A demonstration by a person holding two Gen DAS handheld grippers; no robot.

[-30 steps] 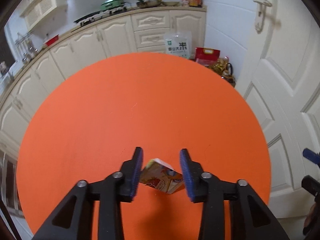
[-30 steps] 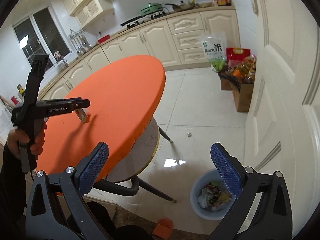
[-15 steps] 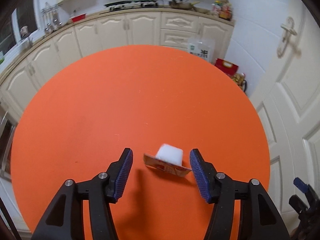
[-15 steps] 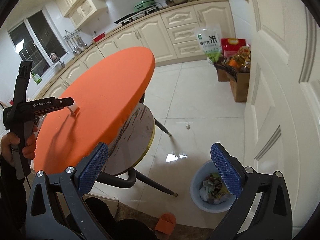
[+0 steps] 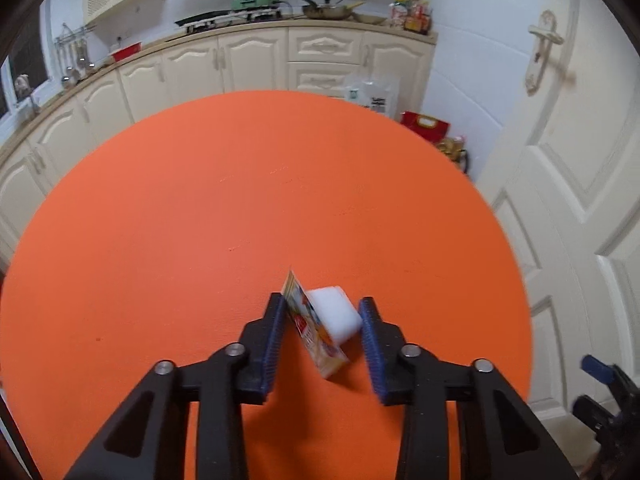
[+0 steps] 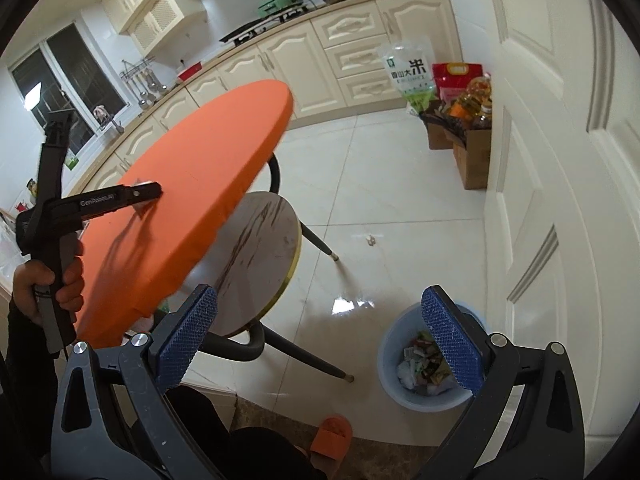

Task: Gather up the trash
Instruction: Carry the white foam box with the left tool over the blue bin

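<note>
Left tool [image 5: 322, 340] is closing around the small cup [image 5: 320, 322] low centre on the orange counter [image 5: 240, 220], pads seemingly touching; squeeze squarely before lifting. Right tool [image 6: 316, 340] is hanging spread, empty.

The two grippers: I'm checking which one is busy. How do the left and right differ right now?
The left gripper has just been closing, with a small snack cup tipped between its pads over the orange table; the right gripper gapes wide and empty above the floor, near the blue trash bin. Both have blue ribbed pads.
</note>
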